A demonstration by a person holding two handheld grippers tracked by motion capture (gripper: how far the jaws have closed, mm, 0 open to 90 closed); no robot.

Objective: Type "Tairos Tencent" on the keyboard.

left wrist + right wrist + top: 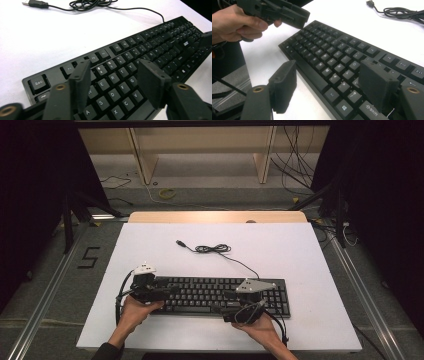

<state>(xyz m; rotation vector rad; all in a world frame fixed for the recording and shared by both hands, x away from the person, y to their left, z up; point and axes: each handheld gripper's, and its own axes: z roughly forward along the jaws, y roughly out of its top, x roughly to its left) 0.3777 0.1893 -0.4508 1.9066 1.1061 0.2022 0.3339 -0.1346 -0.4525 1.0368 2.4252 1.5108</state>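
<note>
On the near half of the white table (300, 250) lies the keyboard (215, 292), its cable (212, 248) coiled toward 12 o'clock. Your left gripper (113, 78) hovers jaws apart over the letter keys; your right gripper (328, 86), also spread, straddles its near edge. You seem poised to press keys or grasp it: lower gently.

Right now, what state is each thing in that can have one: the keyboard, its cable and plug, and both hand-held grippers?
Keyboard: flat on the white table, not gripped.
Cable: loosely bunched behind the keyboard.
Plug: unplugged, lying on the table.
Left hand-held gripper: open, over the keyboard's left keys.
Right hand-held gripper: open, over the keyboard's front edge.
</note>
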